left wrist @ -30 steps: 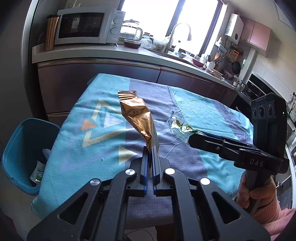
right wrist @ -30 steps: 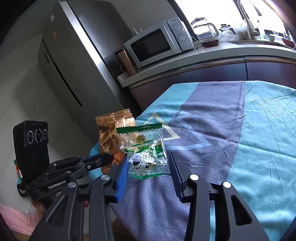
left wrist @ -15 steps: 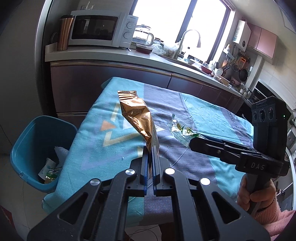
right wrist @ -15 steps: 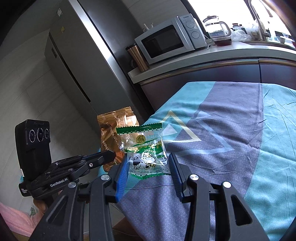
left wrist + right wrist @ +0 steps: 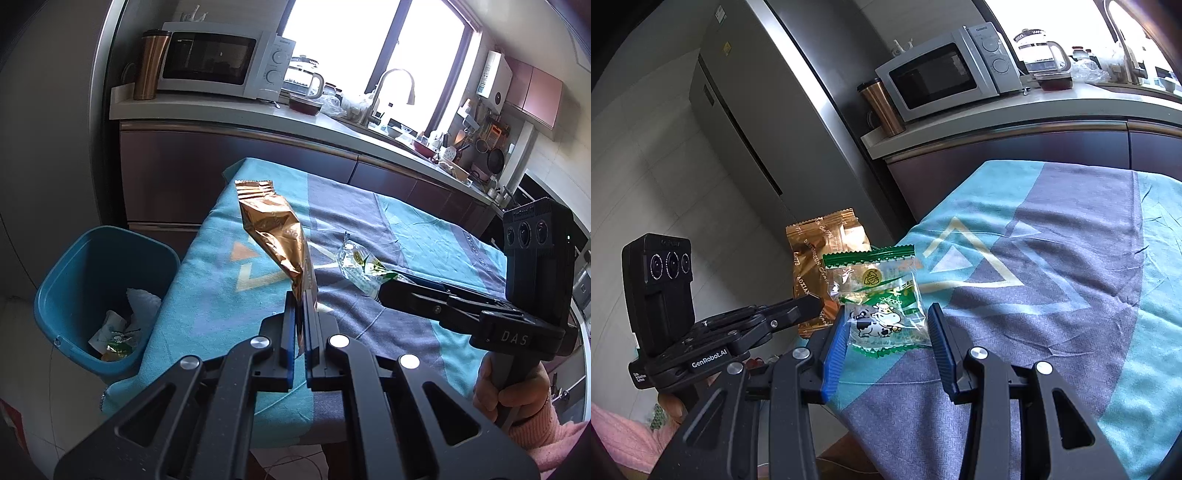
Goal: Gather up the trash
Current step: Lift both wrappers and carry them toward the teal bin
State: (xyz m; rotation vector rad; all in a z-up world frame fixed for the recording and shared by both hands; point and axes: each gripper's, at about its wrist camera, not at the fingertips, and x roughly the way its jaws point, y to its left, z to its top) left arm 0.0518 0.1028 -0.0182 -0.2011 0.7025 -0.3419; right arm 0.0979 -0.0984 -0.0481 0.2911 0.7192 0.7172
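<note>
My left gripper (image 5: 300,301) is shut on a gold foil snack bag (image 5: 275,230) and holds it upright above the table's left end. The bag also shows in the right wrist view (image 5: 812,266). My right gripper (image 5: 886,325) holds a clear green-edged wrapper with a cow print (image 5: 882,302) between its blue pads, above the table's edge. The same wrapper shows in the left wrist view (image 5: 360,267) at the right gripper's tip. A blue trash bin (image 5: 99,291) with paper and wrappers inside stands on the floor left of the table.
The table carries a teal and grey cloth (image 5: 424,236). Behind it runs a kitchen counter (image 5: 229,114) with a microwave (image 5: 218,64) and a copper tumbler (image 5: 149,64). A steel fridge (image 5: 768,122) stands at the left.
Both grippers have moved left and back with their wrappers. The blue bin has come further into the left wrist view.
</note>
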